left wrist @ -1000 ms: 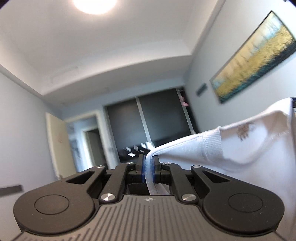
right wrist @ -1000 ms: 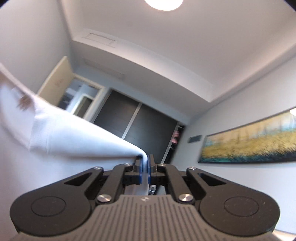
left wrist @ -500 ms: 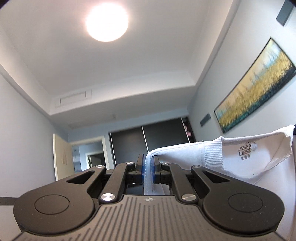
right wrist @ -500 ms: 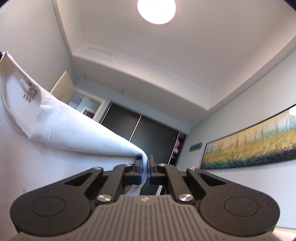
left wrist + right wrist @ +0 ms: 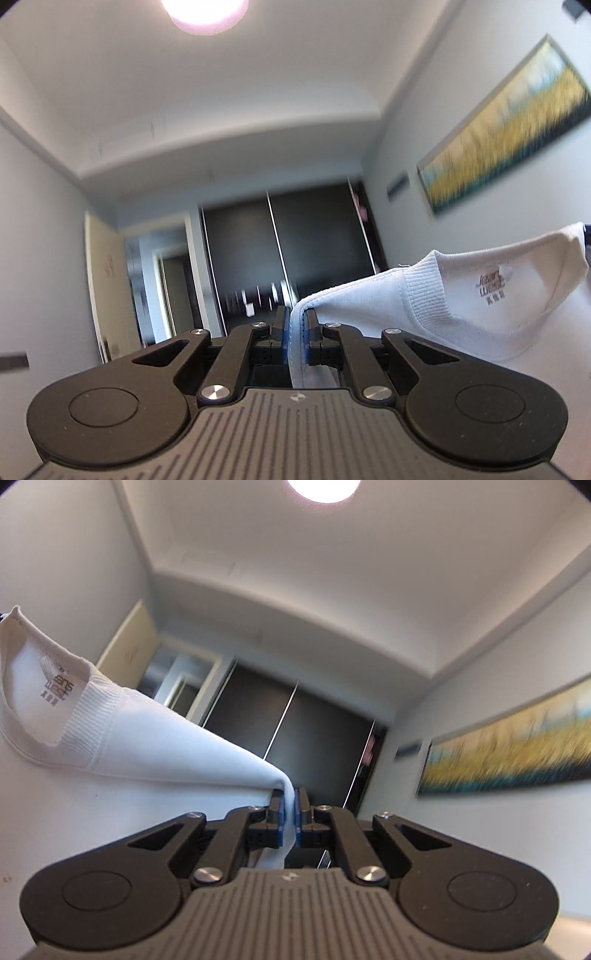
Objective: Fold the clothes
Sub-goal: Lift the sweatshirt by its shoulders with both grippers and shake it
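Left wrist view: both my tongs, left tongs [image 5: 295, 325] and right tongs [image 5: 290, 812], pinch the white cotton T-shirt [image 5: 480, 306] by thin shoulder folds that I judge could slip free.

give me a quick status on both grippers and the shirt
Left gripper shut on shirt. Right gripper shut on shirt too. Shirt held up between them, collar showing. Nothing seen in the way.

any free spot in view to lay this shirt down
No surface shows: both views look up at ceiling and walls. The white shirt hangs stretched between the left gripper and right gripper; open air only beyond it, toward the dark wardrobe.
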{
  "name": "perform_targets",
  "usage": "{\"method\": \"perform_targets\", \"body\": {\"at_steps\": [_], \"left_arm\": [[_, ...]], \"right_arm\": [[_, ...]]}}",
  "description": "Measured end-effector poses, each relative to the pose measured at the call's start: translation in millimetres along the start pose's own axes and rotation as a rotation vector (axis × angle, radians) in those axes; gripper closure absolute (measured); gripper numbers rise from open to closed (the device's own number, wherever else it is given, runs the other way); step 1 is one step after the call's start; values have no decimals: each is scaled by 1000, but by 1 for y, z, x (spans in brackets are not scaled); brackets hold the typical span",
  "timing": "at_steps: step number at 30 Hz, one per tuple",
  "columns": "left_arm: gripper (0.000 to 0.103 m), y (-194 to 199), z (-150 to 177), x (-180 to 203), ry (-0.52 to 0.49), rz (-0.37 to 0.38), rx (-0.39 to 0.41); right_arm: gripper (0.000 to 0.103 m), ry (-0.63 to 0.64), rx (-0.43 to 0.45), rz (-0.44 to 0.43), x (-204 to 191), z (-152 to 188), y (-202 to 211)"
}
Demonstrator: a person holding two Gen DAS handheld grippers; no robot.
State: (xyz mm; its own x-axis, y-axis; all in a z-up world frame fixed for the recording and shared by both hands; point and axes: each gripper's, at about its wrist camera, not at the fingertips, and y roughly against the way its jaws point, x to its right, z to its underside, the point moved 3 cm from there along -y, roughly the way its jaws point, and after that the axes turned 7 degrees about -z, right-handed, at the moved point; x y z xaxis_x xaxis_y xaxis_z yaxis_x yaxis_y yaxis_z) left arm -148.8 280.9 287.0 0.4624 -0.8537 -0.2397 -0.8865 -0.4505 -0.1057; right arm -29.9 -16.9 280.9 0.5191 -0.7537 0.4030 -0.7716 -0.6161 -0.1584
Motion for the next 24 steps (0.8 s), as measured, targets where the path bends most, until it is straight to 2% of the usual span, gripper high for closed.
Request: {"method": "perform_targets", "body": {"at_steps": [5, 9, 16, 21, 24], "left_arm": [[97, -79, 68, 27, -65, 27, -203], [97, -144, 129, 53, -122, 46, -337], [97, -241, 239, 86, -144, 77, -574], [97, -287, 302, 101, -155, 101, -721], [96, -303, 333, 108, -171, 118, -786]], "right_arm": [[97, 0, -207, -72, -18, 77, -74], [97, -21, -375, -131, -29, 140, -146], [97, -48, -645, -200, -54, 252, -269], [97, -19, -795, -275, -71, 325, -325], [96, 5, -866, -308, -86, 365, -339]]}}
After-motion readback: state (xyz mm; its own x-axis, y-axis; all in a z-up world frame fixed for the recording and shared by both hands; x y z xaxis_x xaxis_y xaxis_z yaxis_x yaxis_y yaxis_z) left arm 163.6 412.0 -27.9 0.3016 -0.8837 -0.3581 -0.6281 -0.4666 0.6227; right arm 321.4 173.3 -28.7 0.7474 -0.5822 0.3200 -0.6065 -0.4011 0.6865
